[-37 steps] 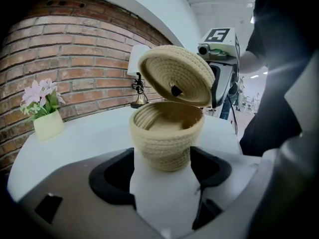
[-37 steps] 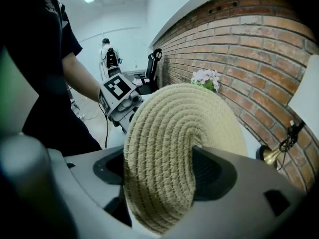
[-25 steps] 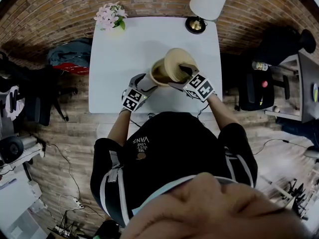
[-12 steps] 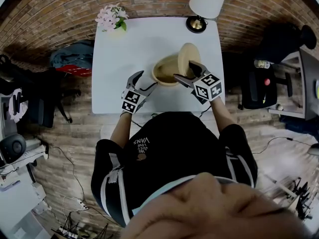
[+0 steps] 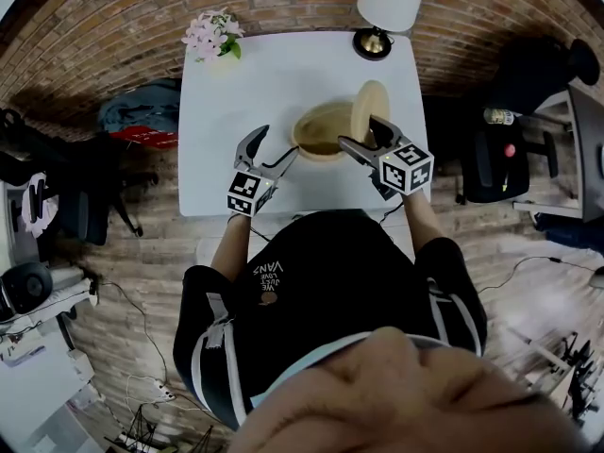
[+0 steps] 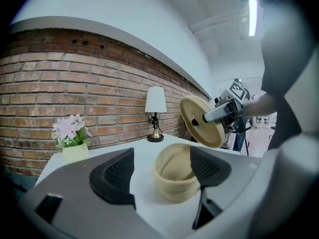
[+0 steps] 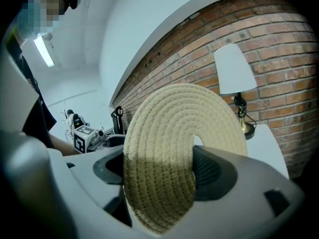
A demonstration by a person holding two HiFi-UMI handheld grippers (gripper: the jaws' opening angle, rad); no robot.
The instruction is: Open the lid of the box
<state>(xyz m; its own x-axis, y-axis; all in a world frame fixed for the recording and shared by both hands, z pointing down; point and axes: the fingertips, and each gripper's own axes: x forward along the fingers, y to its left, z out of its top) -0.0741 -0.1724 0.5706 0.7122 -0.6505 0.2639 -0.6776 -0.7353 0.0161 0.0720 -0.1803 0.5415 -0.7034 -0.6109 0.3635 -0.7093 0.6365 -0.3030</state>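
Now, left arm: your forearm comes in from 6 o'clock over the near table edge and angles slightly inward.
Left gripper (image 5: 269, 154): it sits low at the 8 o'clock side of the woven box (image 5: 323, 130). Its jaws are spread wide and grip nothing. In the left gripper view the box lies ahead, in the gap between them. You cannot tell whether a jaw tip touches the box wall.
Right arm: your forearm rises from 5 o'clock, with the marker cube turned up toward your head.
Right gripper (image 5: 370, 136): it is at the box's 3 o'clock. Its jaws are closed on the lid (image 5: 370, 109), with one pad pressed to each face.
Lid: this coiled round disc stands on edge, nearly upright. It is held in the air off the box mouth, at the box's 2 o'clock.
Woven box: it stands upright on the white table (image 5: 274, 78), a little toward 4 o'clock of the table's middle. Its mouth is uncovered, and only its coiled inner wall shows.
Table corners: the lamp (image 5: 392, 3) is at 1 o'clock and the pot of pink flowers (image 5: 209, 34) at 11 o'clock, both well apart from the box.
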